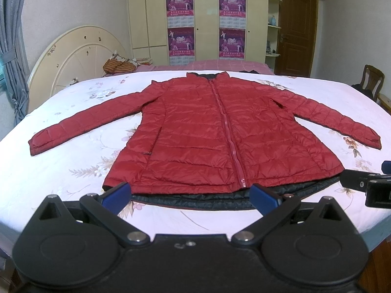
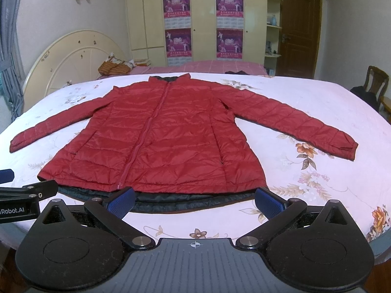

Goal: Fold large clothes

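On the floral-sheeted bed (image 1: 73, 146), the red quilted jacket (image 1: 207, 134) is lying zipper-lengthwise, hem nearest, while left tongs (image 1: 190, 195) and right tongs (image 2: 195, 199) are hovering released just short of that hem.

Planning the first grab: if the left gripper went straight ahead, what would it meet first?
Probably the dark lining hem of the red quilted jacket on the floral bedsheet; the open left gripper points there, though depth is unclear.

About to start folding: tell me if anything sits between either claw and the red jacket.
Nothing visible does. The red quilted puffer jacket lies flat on the floral white bedsheet, sleeves spread. The left claw and right claw are both open at its dark-lined hem, with only bare sheet around.
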Available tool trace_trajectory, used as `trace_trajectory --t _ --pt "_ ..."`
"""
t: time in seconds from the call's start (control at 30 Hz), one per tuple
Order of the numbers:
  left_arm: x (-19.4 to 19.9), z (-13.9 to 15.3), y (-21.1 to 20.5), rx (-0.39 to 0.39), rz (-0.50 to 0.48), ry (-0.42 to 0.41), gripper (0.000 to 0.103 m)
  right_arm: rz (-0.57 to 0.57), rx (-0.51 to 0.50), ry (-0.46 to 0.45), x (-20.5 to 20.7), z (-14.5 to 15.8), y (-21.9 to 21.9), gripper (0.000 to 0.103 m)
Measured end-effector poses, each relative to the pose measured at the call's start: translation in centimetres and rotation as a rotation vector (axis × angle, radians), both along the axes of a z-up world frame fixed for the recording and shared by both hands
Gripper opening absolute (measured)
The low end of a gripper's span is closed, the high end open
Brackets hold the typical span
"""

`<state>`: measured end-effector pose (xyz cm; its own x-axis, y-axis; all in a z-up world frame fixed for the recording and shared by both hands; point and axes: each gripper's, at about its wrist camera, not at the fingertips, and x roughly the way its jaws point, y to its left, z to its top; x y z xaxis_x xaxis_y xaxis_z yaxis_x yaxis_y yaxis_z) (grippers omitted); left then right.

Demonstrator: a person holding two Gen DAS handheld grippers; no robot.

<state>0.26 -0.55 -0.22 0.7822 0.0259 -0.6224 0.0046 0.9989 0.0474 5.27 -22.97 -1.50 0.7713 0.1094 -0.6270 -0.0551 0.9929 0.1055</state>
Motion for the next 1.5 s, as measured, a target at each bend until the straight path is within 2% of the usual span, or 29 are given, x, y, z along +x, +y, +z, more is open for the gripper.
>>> trace_trajectory --t 1.0,1.5 --pt "0.3 -0.2 0.2 -0.005 0.002 0.004 0.103 0.000 -0.002 0.000 0.0 0.0 -0.1 0.103" --pt "4.5 0.5 0.6 -0.010 -0.021 -0.013 0.103 -0.054 -0.017 -0.030 4.0 0.8 -0.3 0.103"
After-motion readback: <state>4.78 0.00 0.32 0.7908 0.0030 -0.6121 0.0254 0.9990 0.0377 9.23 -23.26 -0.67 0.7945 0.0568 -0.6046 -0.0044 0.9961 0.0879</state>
